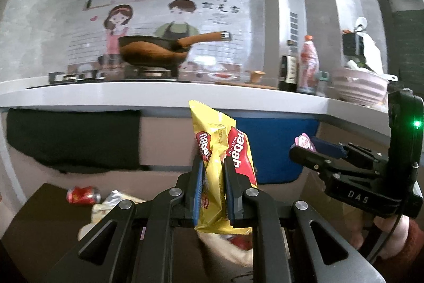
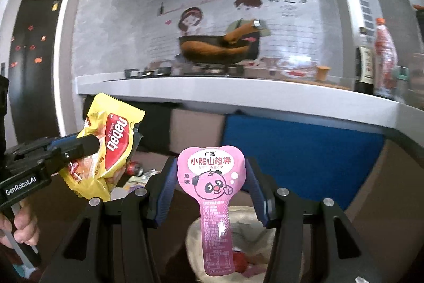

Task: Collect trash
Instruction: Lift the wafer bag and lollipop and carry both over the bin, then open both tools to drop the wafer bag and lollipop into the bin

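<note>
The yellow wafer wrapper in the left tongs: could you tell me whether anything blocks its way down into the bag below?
Nothing visible does. The yellow wafer wrapper hangs clamped in the left tongs above the pale bag, whose open mouth shows beneath it with only red trash inside.

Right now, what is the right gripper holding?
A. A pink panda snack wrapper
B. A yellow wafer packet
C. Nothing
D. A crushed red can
A: in the right wrist view the pink panda snack wrapper stands clamped in the right gripper, while the yellow wafer packet sits in the left gripper.
</note>
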Motion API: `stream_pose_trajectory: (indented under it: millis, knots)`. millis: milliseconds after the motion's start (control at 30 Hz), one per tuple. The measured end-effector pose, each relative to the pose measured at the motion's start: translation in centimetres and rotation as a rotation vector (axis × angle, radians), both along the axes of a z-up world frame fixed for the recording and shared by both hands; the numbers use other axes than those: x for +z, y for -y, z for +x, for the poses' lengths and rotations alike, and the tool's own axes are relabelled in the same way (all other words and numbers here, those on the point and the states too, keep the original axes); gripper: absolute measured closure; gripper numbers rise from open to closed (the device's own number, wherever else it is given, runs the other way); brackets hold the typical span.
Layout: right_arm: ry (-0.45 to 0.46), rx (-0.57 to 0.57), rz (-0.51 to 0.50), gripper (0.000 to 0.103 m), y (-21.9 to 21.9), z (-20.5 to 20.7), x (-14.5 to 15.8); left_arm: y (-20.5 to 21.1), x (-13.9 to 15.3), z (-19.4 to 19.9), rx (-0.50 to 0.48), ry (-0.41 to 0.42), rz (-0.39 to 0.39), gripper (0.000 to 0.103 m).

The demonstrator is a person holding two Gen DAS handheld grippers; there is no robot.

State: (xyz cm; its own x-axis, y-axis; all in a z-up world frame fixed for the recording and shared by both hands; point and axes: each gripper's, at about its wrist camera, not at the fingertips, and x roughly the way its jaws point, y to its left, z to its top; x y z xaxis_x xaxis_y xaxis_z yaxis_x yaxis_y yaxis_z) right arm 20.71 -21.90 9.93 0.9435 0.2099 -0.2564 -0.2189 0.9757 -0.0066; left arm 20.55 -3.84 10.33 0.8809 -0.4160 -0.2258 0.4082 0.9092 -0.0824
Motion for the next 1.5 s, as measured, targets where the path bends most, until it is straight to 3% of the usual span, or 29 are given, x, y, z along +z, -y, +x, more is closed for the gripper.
stream_pose_trajectory:
  millis: [367,967,1400,1433,1500]
  knots:
    - [-0.01,-0.098,0.041,0.055,5.8,0.2,-1.1,5.3,-2.7,3.0,-0.089,-0.048,0.002,0.087]
    - [-0.21,-0.129,0.142,0.055,9.0,6.2,-10.0,7.8,-12.9,11.3,-0.118,-0.283,0.015,0.087]
    - [-0.296,-0.139,0.149,0.055,9.3,9.0,-13.9,8.4,-16.1,14.2,-0.15,-0.373,0.017,0.087]
    - [-0.3,-0.142,0.15,0.055,9.3,9.1,-14.1,8.3,-16.3,14.4,-0.157,-0.377,0.01,0.086]
    - [-0.307,-0.15,0.151,0.054,9.4,9.4,-14.5,8.3,-16.5,14.8,-0.187,-0.397,-0.002,0.072]
